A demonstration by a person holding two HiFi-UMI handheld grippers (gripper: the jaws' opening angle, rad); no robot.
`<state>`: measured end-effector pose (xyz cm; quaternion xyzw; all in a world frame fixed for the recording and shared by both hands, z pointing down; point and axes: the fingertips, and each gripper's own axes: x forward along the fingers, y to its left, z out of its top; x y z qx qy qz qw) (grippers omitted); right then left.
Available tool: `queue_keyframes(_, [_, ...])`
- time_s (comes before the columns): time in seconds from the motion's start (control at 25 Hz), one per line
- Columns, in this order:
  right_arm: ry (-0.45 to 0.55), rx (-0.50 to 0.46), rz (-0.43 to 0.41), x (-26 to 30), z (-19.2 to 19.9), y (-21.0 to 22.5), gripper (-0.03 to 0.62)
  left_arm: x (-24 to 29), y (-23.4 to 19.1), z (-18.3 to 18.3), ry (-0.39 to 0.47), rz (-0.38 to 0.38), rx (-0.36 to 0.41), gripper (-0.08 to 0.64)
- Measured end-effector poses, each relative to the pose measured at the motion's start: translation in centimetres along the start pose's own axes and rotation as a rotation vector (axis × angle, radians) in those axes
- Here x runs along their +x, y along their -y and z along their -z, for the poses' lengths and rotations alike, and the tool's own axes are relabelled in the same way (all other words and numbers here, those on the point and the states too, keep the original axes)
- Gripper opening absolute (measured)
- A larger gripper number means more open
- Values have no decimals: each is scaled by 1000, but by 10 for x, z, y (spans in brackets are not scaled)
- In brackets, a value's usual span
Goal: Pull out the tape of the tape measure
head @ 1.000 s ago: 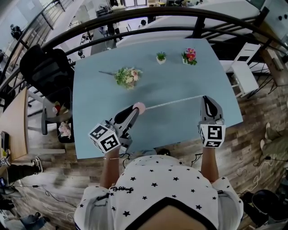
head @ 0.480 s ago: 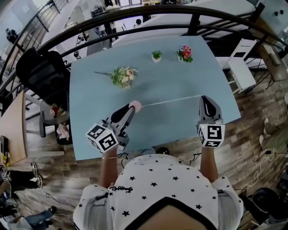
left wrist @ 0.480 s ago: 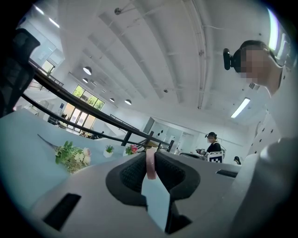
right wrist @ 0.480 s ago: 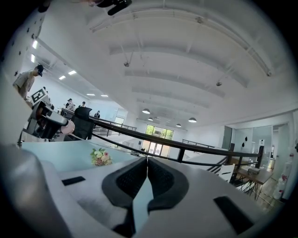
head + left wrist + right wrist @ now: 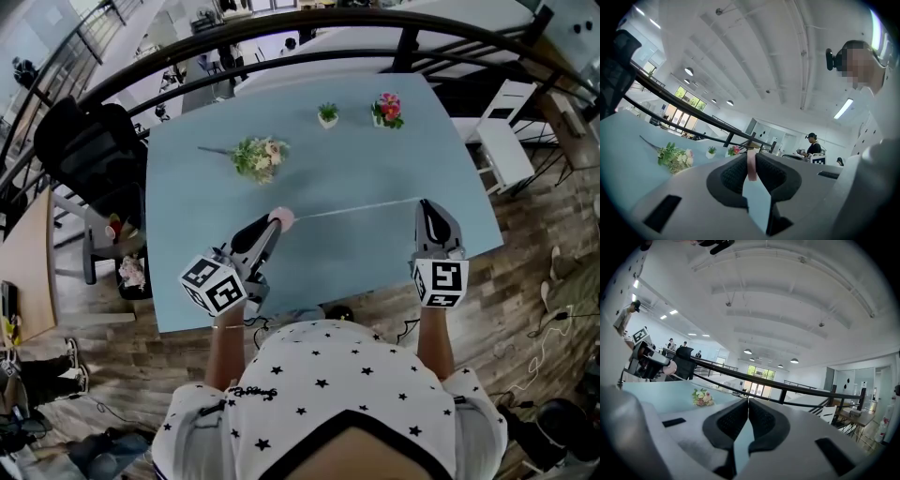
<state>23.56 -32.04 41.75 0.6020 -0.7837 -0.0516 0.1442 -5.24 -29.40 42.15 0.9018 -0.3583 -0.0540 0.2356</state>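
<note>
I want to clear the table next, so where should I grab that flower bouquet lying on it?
Grip the bouquet by its thin bare stem, which lies flat on the table and pokes out to the person's left. Come from above, jaws across the stem; the blooms look too bushy and soft.

Pale blue table (image 5: 375, 169) on wood-plank floor (image 5: 534, 234) — curved black railing (image 5: 406, 47) behind.

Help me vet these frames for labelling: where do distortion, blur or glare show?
Head view: fisheye bows the railing into an arc, light even, focus sharp. Left gripper view: dark round vignette, a mosaic patch top right, the close-up tape measure slightly soft. Right gripper view: same vignette, bright windows washed out.
</note>
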Motion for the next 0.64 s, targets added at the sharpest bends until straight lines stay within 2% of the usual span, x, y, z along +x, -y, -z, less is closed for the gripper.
queue_keyframes(0.64, [1,4,-4,1,0,-1,3,0,-1,2,2,-5,-6,81])
